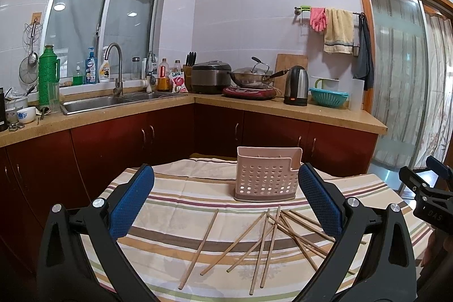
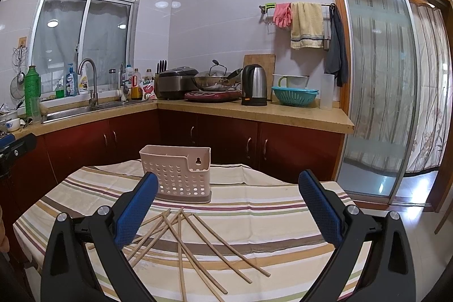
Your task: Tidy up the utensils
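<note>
Several wooden chopsticks lie scattered on the striped tablecloth, in front of a pink perforated utensil holder that stands upright. My left gripper is open and empty, held above the near side of the table. In the right wrist view the chopsticks lie fanned out below the holder. My right gripper is open and empty above the table. It also shows at the right edge of the left wrist view.
The table stands in front of red kitchen cabinets. The counter holds a sink, a wok, a kettle and a teal colander. A sliding glass door is at the right.
</note>
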Available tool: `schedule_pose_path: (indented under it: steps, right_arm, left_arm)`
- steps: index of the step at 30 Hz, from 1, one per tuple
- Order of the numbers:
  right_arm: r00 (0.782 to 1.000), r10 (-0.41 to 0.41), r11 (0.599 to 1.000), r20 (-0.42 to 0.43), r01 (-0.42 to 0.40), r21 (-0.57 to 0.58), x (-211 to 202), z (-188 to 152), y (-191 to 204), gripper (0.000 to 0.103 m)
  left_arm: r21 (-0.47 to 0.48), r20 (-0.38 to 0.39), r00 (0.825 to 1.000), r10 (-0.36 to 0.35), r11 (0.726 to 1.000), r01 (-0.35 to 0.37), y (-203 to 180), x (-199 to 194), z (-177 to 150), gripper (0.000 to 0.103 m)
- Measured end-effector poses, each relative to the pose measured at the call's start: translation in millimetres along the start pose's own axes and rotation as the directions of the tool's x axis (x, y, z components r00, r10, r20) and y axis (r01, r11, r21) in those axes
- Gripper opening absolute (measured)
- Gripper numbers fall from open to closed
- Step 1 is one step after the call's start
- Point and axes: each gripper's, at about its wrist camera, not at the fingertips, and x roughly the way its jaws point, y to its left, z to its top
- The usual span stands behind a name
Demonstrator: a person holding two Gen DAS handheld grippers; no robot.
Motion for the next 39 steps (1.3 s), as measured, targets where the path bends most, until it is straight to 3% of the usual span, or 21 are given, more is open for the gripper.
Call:
schedule_pose_path:
  steps: [39]
  right_arm:
    - [1.0,0.001,1.0,0.006,-0.001,-0.001,0.1,-4.0,6.2,0.097]
  left_arm:
    - [-0.004,-0.003,1.0,0.002,1.0,-0.002,5.1,-3.5,0.3,0.099]
